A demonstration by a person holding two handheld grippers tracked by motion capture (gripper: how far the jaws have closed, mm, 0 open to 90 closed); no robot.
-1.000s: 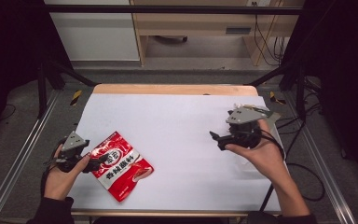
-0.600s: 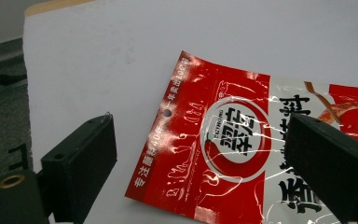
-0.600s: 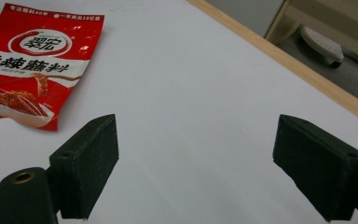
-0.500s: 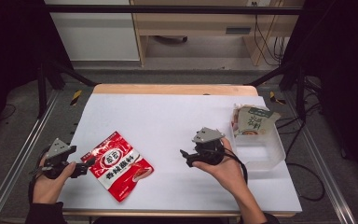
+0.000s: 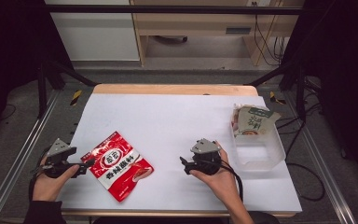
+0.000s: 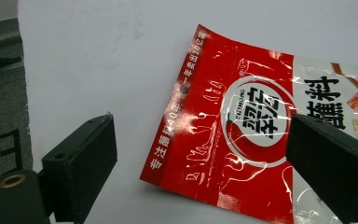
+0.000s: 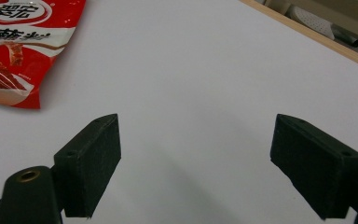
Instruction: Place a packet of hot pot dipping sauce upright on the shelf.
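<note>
At the left edge of the table (image 5: 177,112), the person's left hand (image 5: 49,182) comes in from the bottom corner and carries the left gripper (image 5: 86,164) low and roughly level, pointing to the right at the red sauce pouch (image 5: 121,165). Its jaws stand spread. In the left gripper view the pouch's near corner (image 6: 242,140) lies between the two black jaws, but the pads are apart from it and nothing is pinched.

The red sauce pouch lies flat on the white table top, turned at a slant, in the front left part of the surface, just beside the left gripper's tips.

Further right, near the front middle of the table, the right hand (image 5: 216,175) holds the right gripper (image 5: 184,163) close over the surface, its forearm entering from the bottom edge and angling up to the left. The gripper points left, toward the pouch but well apart from it. Its jaws have just been closing a little, yet they are spread wide, with only bare table between them in the right gripper view; the pouch's edge (image 7: 23,51) shows at the upper left there.

At the right side of the table sits a clear plastic container (image 5: 261,151), with a beige and green packet (image 5: 251,121) resting at its far end.
</note>
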